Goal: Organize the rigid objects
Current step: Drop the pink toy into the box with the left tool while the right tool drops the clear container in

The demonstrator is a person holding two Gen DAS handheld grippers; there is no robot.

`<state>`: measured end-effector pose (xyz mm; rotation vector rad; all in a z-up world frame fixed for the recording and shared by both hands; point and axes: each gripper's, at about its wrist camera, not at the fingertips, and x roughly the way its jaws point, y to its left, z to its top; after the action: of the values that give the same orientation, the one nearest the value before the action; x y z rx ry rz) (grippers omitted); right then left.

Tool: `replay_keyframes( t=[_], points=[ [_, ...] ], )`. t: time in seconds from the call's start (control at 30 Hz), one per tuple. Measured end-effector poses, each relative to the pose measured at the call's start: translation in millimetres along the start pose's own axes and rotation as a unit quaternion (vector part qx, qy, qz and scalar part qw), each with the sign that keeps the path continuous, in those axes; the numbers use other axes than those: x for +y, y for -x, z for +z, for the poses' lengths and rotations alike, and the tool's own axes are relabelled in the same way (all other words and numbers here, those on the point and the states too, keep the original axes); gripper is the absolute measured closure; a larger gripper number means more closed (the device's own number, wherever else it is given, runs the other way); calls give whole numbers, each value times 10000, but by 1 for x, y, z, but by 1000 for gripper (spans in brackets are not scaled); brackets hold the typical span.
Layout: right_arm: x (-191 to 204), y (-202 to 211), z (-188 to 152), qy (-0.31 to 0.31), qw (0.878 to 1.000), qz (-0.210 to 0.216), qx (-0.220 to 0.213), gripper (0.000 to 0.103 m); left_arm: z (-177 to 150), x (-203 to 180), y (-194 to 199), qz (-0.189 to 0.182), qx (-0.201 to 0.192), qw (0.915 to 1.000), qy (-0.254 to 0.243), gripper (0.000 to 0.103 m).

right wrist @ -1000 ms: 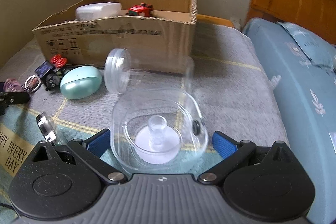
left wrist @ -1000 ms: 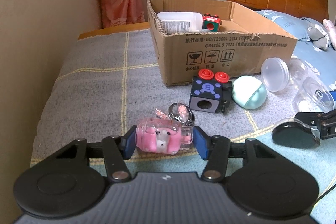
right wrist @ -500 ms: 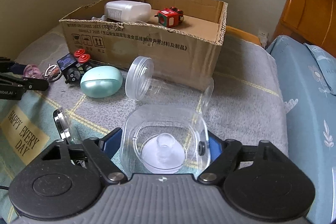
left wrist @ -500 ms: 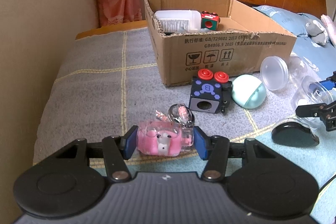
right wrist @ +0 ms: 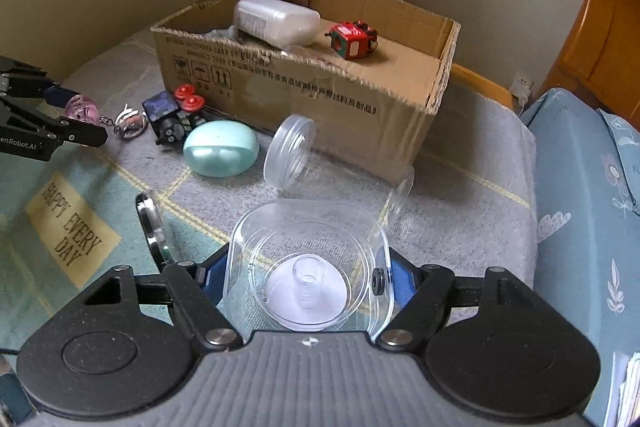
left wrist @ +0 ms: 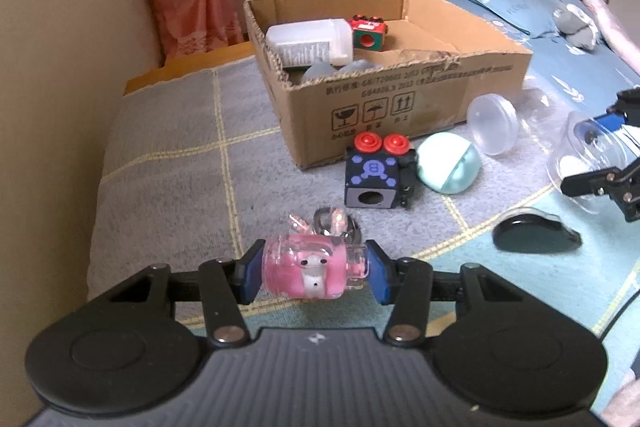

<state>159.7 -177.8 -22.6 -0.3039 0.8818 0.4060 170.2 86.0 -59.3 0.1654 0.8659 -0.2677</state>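
Clamping the pink toy keychain (left wrist: 316, 269) by its two ends, the left gripper (left wrist: 314, 273) carries it clear of the bedspread (left wrist: 168, 163), ring dangling behind. The right gripper (right wrist: 308, 279) squeezes the clear plastic container (right wrist: 306, 263) across its side walls, mouth facing forward. Both loads seem bound for the cardboard box (left wrist: 400, 107), which sits ahead with bare floor on its right half. The black cube (left wrist: 374, 179), mint case (left wrist: 448, 167) and clear jar (right wrist: 290, 151) crowd its near wall, so each approach probably needs height over that torn rim.
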Motion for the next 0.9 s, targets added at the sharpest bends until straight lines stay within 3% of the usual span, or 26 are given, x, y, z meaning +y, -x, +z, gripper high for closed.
replay_keyframes(
  t=[0.53, 0.9],
  points=[
    [-25, 42, 63, 168, 9984, 151, -523, 23, 50, -4, 46, -401, -128, 9980, -467, 53],
    [-51, 9, 132, -31, 9975, 81, -701, 23, 110, 4, 56, -260, -652, 9962, -515, 53]
  ],
)
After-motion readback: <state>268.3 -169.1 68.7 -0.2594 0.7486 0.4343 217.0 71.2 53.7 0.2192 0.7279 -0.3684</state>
